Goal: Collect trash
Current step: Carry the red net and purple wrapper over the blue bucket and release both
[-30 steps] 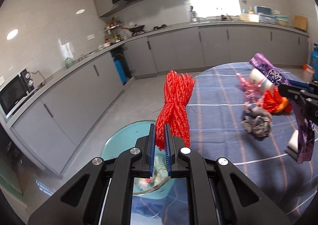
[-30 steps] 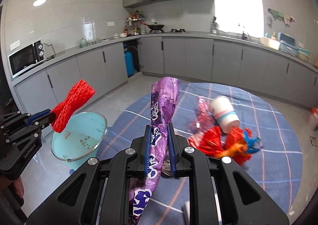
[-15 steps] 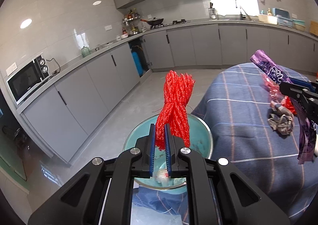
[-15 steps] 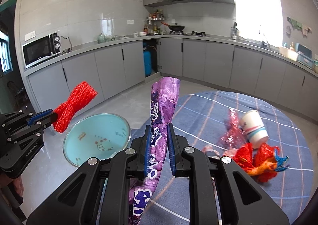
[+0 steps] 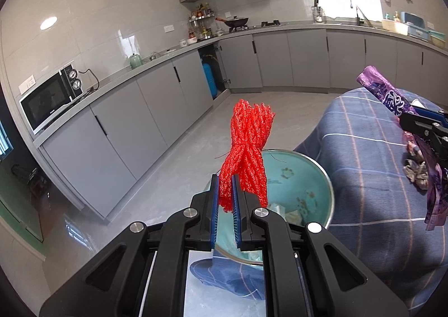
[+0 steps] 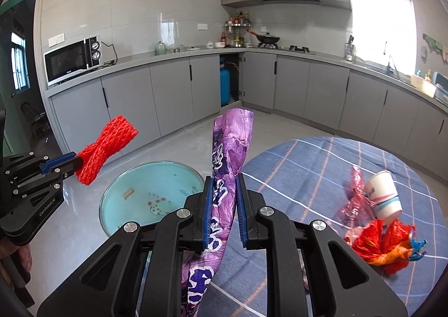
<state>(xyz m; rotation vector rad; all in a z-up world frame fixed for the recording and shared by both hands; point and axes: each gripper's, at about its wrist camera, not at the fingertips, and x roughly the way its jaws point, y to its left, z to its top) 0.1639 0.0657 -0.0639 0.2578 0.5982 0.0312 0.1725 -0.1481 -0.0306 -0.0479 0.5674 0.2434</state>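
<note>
Red mesh netting (image 5: 247,146) pinched at lower end between blue pads of left hand-held gripper (image 5: 225,214), jaws nearly closed on it, bundle standing upright above teal bin (image 5: 313,177) on floor. Purple snack wrapper (image 6: 228,165) clamped in right hand-held gripper (image 6: 224,213), jaws narrowed onto it, top sticking up, lower end hanging below the fingers. Bin just beside edge of counter (image 6: 308,165) with blue plaid cloth. On cloth: paper cup (image 6: 382,198) lying tilted, touching pink plastic scrap (image 6: 351,199); crumpled orange-red wrapper (image 6: 382,247) next to them. Grey crumpled wad (image 5: 417,172) near right gripper in left view.
</note>
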